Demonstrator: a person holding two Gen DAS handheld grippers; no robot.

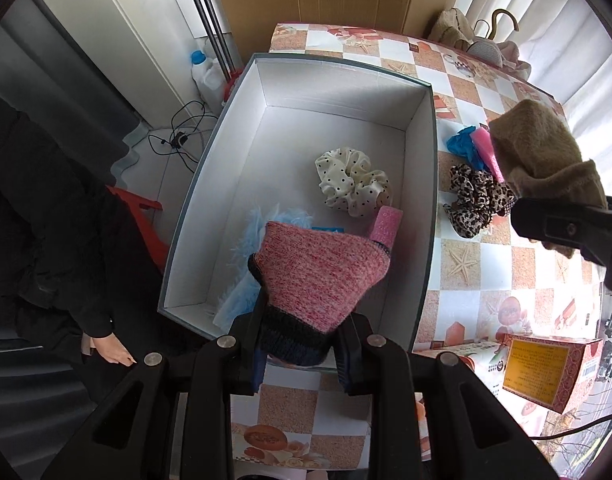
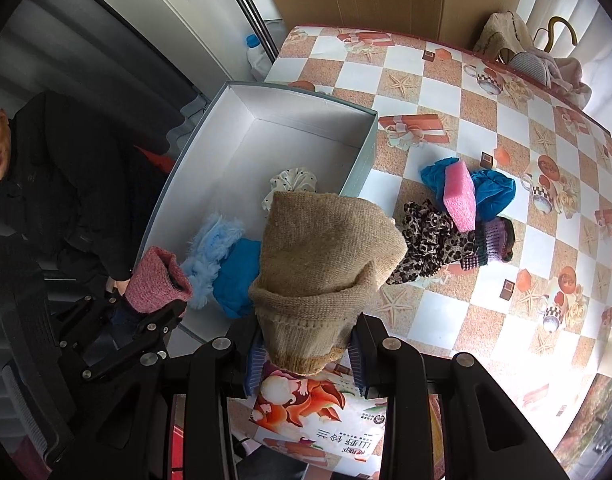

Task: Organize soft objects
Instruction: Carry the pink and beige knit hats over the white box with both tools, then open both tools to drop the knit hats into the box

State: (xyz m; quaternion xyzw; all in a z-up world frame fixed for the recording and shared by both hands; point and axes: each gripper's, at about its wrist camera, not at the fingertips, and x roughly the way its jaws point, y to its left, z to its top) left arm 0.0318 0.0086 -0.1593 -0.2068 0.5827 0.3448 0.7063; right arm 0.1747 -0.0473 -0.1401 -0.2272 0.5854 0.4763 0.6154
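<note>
Table (image 2: 446, 80) with white box (image 1: 420, 128) at its left edge. Left gripper (image 1: 301, 344) pinches pink knit sock (image 1: 322, 268) by its dark cuff, over the box's near end. Right gripper (image 2: 306, 350) pinches tan knit sock (image 2: 326, 240) by its cuff, near the box's right wall. Both probably light, floppy, non-slip; cuff is the thickest grab. In box: 1 dotted scrunchie (image 1: 352, 182), 1 fluffy blue piece (image 1: 245, 248), 1 pink sponge (image 1: 386, 224). On table right: 1 leopard scrunchie (image 2: 430, 244), 1 pink sponge (image 2: 460, 194), blue cloth (image 2: 494, 190), 1 purple knit item (image 2: 496, 242).
</note>
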